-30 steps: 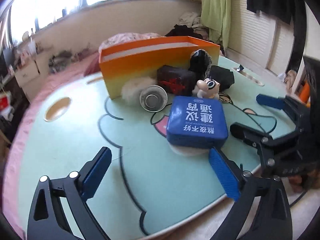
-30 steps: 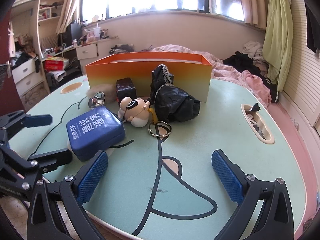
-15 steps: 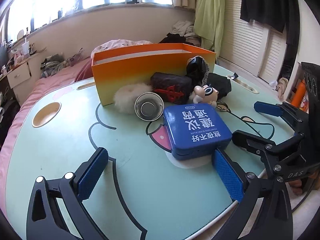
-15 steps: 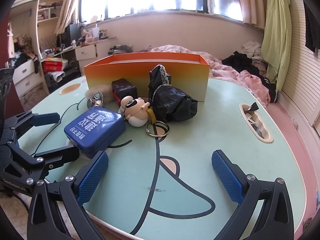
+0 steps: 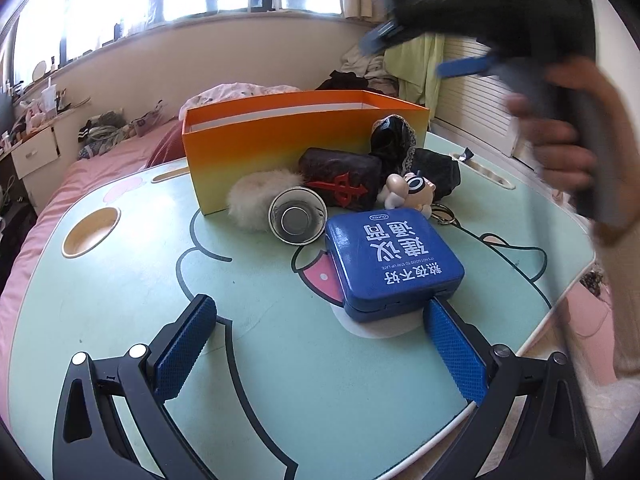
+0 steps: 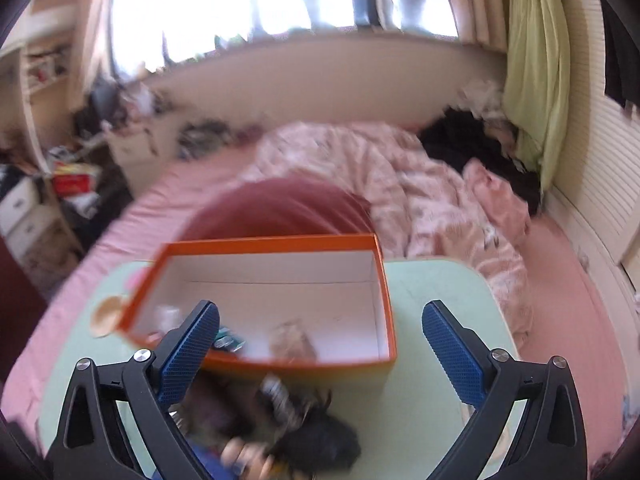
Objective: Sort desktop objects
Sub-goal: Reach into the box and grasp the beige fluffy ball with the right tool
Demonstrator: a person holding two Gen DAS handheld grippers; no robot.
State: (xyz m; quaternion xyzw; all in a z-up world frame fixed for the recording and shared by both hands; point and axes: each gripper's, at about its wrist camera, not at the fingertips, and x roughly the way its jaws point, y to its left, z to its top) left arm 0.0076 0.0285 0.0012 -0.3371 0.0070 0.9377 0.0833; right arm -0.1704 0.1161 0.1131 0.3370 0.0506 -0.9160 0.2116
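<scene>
An orange box [image 5: 304, 136] stands open at the back of the mint green table [image 5: 120, 288]. In front of it lie a blue tin [image 5: 392, 256], a metal cup [image 5: 296, 220], a white fluffy ball [image 5: 256, 196], a dark mahjong-tile block [image 5: 340, 176], a small figurine [image 5: 412, 192] and a black bag [image 5: 400, 144]. My left gripper [image 5: 316, 340] is open and empty, its right finger near the tin's corner. My right gripper [image 6: 320, 344] is open and empty, high over the box [image 6: 272, 304], looking down into it. It also shows blurred in the left wrist view [image 5: 424, 52].
The box holds a few small blurred items [image 6: 228, 340]. A key ring [image 5: 444, 214] lies by the figurine. The table has a round cup recess [image 5: 90, 232] at the left and a slot [image 5: 488, 172] at the right. A bed [image 6: 400, 184] lies behind.
My right gripper has risen fast from the table's front edge to high above the box, tilting down. My left gripper has crept forward and turned slightly toward the blue tin.
</scene>
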